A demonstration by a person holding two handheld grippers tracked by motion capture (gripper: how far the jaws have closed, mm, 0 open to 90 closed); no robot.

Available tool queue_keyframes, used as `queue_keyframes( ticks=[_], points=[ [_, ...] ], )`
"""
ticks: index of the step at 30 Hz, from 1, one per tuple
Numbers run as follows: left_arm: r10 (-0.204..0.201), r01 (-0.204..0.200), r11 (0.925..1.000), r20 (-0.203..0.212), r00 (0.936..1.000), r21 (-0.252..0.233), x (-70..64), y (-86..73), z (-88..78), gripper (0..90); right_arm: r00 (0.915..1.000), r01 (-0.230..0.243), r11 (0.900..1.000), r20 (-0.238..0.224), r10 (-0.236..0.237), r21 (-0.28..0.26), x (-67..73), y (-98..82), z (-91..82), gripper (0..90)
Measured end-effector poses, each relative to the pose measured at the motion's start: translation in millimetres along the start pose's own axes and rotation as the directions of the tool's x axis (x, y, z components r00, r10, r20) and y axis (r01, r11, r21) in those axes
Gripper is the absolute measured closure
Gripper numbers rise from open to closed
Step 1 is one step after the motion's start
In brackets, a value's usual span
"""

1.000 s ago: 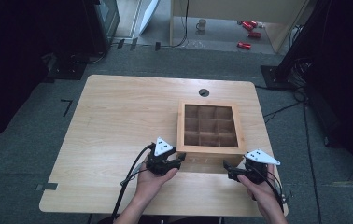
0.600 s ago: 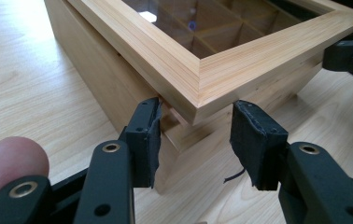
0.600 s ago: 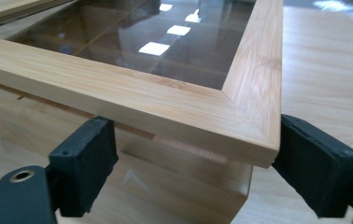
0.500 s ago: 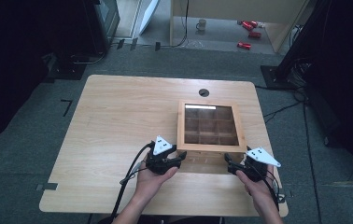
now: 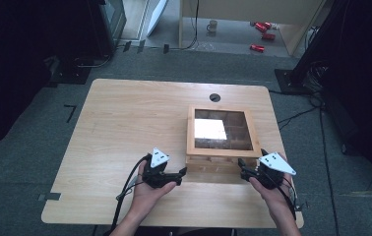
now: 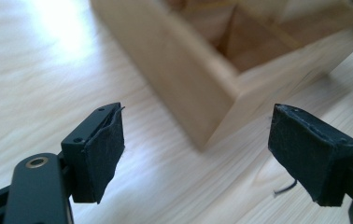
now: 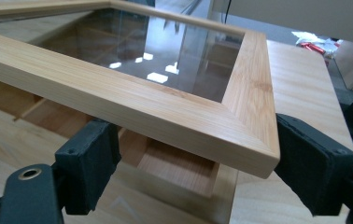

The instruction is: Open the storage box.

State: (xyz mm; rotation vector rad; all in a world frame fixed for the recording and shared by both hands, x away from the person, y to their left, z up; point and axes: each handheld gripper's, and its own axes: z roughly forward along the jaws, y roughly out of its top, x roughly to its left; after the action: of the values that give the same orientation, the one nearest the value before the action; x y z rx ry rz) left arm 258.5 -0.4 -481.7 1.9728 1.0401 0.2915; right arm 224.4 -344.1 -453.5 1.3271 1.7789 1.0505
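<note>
A shallow wooden box (image 5: 222, 162) with compartments stands right of the table's middle, and its glass-paned lid (image 5: 223, 149) is tilted up at the near edge. My right gripper (image 5: 242, 167) is shut on the lid's near right corner (image 7: 240, 140), which hangs above the box's base (image 7: 174, 170). Its jaws closed in over the last second. My left gripper (image 5: 183, 171) lies at the box's near left corner. Its jaws have just been opening and stand wide, with nothing between the pads (image 6: 104, 154). The box's corner (image 6: 184, 79) is just ahead of them.
The light wooden table (image 5: 125, 123) has a round cable hole (image 5: 215, 97) behind the box. A cable (image 5: 127, 184) trails from the left gripper toward the near edge. On the floor beyond the table are red cans (image 5: 263, 37) and a mug (image 5: 212, 24).
The left gripper's jaws have opened and that hand has drawn a little away from the box, toward the near left. The lid's near edge has tilted up, and its glass now catches glare.
</note>
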Motion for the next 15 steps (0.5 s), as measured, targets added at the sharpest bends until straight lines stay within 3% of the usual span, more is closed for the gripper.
queue_keyframes(
  ticks=[10, 15],
  points=[
    [-0.021, 0.025, 0.9984, -0.075, 0.9970, 0.051, 24.5, -28.4, -14.5, 19.0, 0.9997, 0.022, 1.000, -0.003, -0.023, -0.018, -3.8, 18.0, -1.5, 16.9],
    [-0.048, 0.058, 0.9951, -0.122, 0.9913, 0.081, 40.4, -41.9, -20.6, 20.0, 0.9997, 0.023, 0.999, 0.003, -0.022, -0.032, -7.4, 30.5, -0.6, 16.2]
  ],
)
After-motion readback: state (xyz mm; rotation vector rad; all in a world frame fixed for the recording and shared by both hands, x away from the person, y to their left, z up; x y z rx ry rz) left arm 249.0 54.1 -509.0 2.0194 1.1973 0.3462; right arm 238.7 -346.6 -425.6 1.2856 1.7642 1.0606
